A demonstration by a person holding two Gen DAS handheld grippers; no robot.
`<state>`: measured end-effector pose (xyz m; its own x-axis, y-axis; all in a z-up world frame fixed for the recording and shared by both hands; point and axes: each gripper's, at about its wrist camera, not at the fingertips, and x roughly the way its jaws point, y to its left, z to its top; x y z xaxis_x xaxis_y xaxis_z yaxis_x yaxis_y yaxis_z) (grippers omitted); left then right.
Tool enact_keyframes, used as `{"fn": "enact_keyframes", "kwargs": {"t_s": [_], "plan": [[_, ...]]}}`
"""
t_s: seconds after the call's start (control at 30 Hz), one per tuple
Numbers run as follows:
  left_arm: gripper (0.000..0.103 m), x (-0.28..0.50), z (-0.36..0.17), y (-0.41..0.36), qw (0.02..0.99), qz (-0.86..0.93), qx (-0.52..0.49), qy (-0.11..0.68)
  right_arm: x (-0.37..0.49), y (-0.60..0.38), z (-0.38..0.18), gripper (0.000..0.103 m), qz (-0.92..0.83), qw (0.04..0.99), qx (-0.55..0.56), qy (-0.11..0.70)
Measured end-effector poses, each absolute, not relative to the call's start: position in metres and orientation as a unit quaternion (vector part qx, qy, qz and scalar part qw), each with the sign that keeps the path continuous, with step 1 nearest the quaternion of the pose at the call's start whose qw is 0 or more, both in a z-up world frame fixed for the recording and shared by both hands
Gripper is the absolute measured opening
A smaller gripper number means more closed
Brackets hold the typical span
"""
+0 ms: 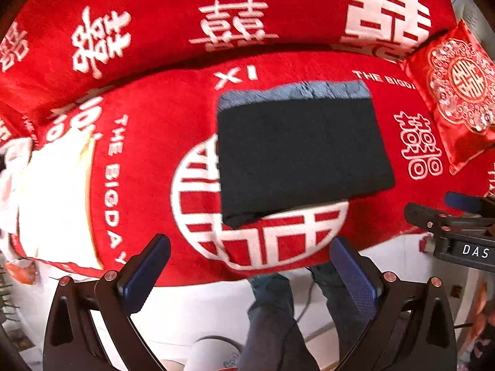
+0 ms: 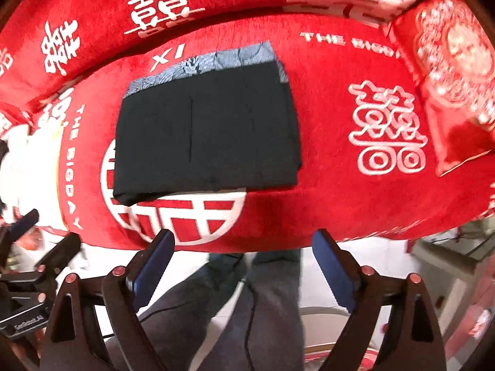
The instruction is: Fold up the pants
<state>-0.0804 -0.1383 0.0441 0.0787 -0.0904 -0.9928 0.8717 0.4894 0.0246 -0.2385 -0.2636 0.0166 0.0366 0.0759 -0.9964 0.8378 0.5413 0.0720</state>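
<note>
Black pants (image 1: 301, 151) lie folded into a flat rectangle on the red sofa seat (image 1: 145, 167), with a grey patterned lining strip along the far edge. They also show in the right wrist view (image 2: 207, 136). My left gripper (image 1: 250, 244) is open and empty, held back from the seat's front edge, near side of the pants. My right gripper (image 2: 244, 238) is open and empty too, also off the front edge. The right gripper's body shows at the right of the left wrist view (image 1: 454, 228); the left gripper's body shows at the lower left of the right wrist view (image 2: 31, 266).
The red cover with white characters also drapes the sofa back (image 1: 185, 15). A red embroidered cushion (image 1: 458, 92) sits at the right end, and shows in the right wrist view (image 2: 448, 71). White cloth (image 1: 46, 198) lies at the left end. The person's legs (image 1: 278, 318) stand below on a pale floor.
</note>
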Motion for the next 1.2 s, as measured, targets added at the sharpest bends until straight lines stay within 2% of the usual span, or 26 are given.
{"fn": "enact_keyframes", "kwargs": {"t_s": [0.2, 1.2], "plan": [[0.103, -0.072, 0.051, -0.137, 0.659, -0.352, 0.345, 0.568, -0.221, -0.266, 0.039, 0.092, -0.326, 0.633, 0.316, 0.626], [0.103, -0.085, 0.057, -0.146, 0.661, -0.348, 0.360, 0.558, -0.212, -0.262, 0.054, 0.092, -0.320, 0.642, 0.302, 0.628]]}}
